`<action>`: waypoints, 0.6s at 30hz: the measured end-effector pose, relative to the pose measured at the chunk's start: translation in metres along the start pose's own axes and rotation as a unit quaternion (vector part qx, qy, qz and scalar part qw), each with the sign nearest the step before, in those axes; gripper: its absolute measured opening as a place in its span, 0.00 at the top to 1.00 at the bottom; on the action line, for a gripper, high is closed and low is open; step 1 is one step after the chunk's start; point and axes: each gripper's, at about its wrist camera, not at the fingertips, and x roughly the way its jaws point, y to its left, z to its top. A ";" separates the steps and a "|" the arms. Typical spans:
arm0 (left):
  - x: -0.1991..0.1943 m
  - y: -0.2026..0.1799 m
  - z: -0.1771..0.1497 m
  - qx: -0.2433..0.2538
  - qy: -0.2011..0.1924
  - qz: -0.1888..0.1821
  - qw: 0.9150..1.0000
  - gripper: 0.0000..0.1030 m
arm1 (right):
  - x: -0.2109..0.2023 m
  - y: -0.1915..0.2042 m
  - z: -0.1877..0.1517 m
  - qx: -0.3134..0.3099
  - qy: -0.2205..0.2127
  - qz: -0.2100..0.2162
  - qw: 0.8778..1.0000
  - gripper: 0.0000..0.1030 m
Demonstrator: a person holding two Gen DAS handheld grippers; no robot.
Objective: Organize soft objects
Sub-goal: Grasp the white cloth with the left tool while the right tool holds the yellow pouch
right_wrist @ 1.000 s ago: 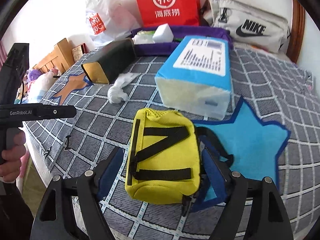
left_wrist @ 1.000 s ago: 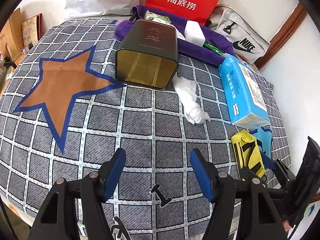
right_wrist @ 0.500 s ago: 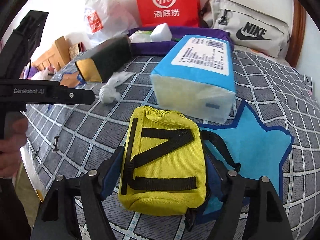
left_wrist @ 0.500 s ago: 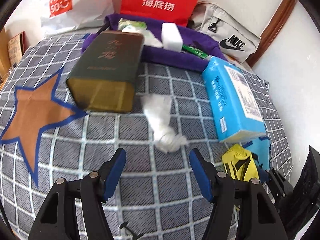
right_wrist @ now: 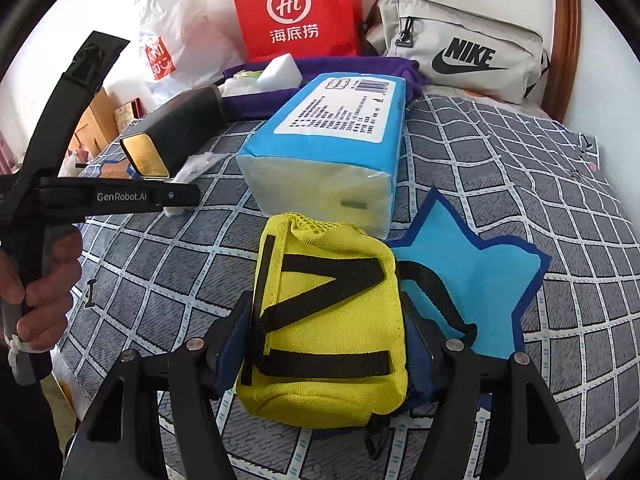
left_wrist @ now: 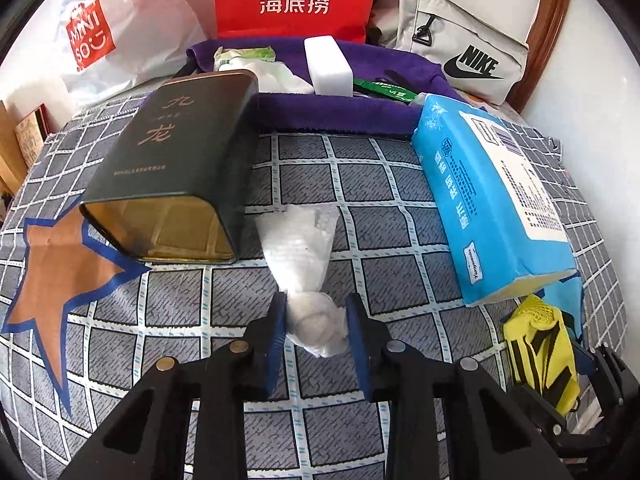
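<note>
On the bed point(left_wrist: 360, 176), the left gripper point(left_wrist: 316, 320) closes on a white tissue wad point(left_wrist: 316, 324) between dark tin point(left_wrist: 172, 160) and blue tissue pack point(left_wrist: 492, 208), while the right gripper point(right_wrist: 328, 344) fingers close against a yellow pouch point(right_wrist: 324, 320).

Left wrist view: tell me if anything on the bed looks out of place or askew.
The dark green tin lies tipped on its side, its open gold-lined mouth facing the camera, with no lid in sight. Beside it, a crumpled white tissue trails across the checked bedspread, its balled end between the left gripper fingers.
</note>
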 end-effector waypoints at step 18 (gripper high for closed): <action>-0.058 0.057 -0.038 -0.051 -0.009 -0.045 0.998 0.77 | -0.019 0.005 0.003 0.017 -0.004 -0.001 1.000 0.35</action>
